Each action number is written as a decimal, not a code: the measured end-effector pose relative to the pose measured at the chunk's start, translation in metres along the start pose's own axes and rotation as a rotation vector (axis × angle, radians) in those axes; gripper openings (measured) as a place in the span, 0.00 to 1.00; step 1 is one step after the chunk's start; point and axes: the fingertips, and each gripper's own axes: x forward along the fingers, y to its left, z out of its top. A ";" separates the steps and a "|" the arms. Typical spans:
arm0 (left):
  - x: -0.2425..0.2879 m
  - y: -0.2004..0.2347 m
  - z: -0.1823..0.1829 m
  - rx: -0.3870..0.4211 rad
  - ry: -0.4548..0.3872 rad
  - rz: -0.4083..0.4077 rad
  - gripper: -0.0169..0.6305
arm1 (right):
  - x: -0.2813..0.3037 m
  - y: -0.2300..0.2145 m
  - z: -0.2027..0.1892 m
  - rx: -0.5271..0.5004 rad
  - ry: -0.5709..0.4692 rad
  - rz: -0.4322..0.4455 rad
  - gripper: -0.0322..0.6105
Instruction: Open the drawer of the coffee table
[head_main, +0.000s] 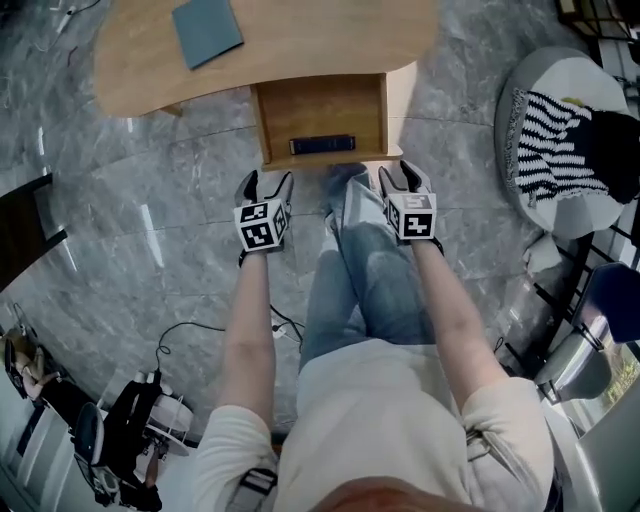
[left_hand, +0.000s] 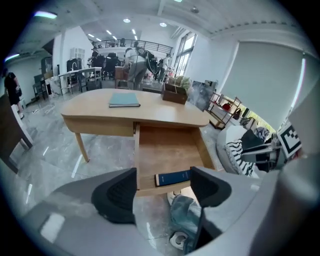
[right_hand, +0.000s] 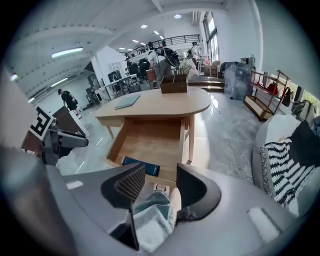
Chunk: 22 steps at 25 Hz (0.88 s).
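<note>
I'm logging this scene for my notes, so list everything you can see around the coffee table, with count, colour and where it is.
table: one, light wood, top of the head view
drawer: one, light wood, pulled out of the table
flat item: one, dark blue, inside the drawer at its front; book or case, cannot tell
book: one, grey-blue, on the tabletop
box: one, brown, on the table's far side
beanbag: one, white, on the floor right of the table
striped cloth: one, black and white, on the beanbag
floor: grey stone
legs: blue jeans, in front of the drawer
left gripper: fingers apart, empty
right gripper: fingers apart, empty
</note>
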 end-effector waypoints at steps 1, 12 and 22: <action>-0.010 -0.006 0.008 -0.004 -0.022 0.001 0.53 | -0.009 0.003 0.006 0.004 -0.015 0.005 0.34; -0.132 -0.063 0.070 -0.038 -0.236 0.057 0.11 | -0.147 0.031 0.079 0.003 -0.196 0.021 0.05; -0.232 -0.136 0.113 0.006 -0.358 0.000 0.02 | -0.249 0.096 0.106 -0.107 -0.265 0.197 0.05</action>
